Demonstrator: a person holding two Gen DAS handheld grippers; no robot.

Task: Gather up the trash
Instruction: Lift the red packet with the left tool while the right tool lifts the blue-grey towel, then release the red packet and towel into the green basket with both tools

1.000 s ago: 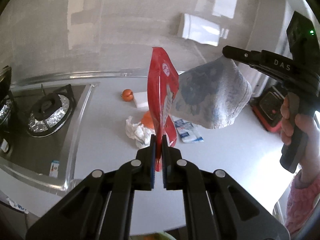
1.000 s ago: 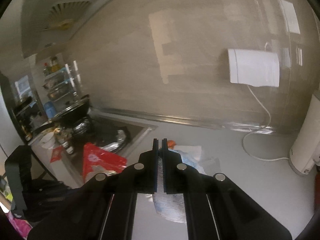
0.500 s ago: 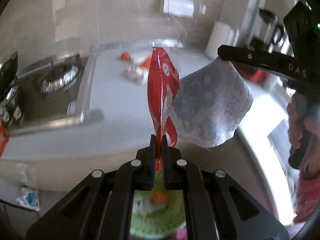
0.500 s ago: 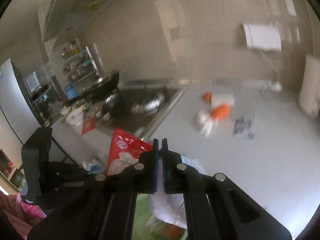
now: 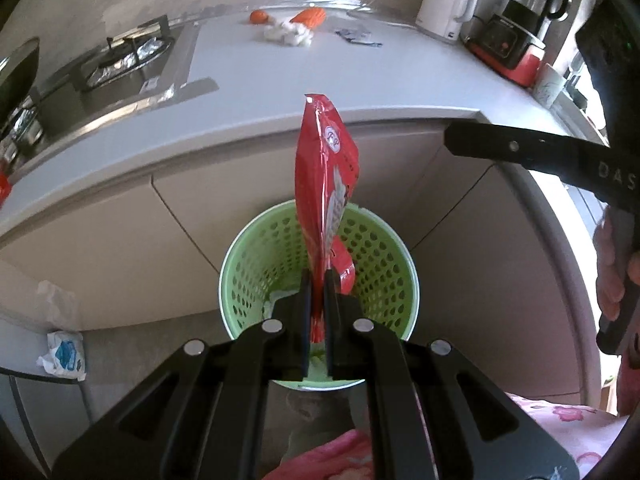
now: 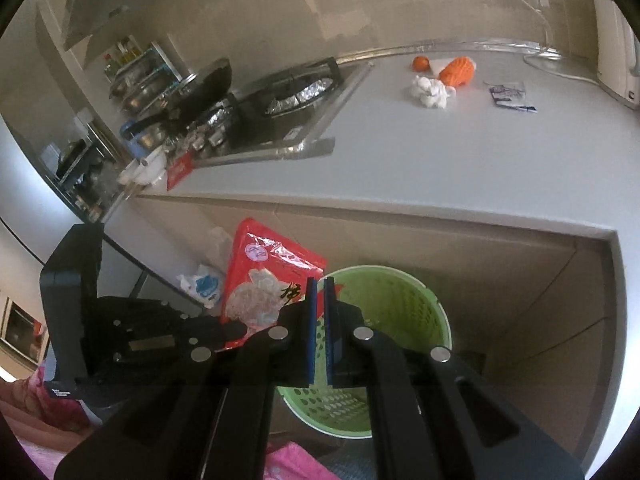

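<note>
While our left gripper clenched the bottom edge of the red pouch, the green bin sat directly beneath it on the floor, against the cabinet front. We held the glossy, crinkled foil pouch upright, its long axis rising away from the jaws, so letting go should drop it straight in. Our right gripper hung closed and empty just beside the bin's perforated plastic wall. More scraps lay on the smooth grey counter.

A pale grey countertop with a gas hob tops beige cabinet doors.
</note>
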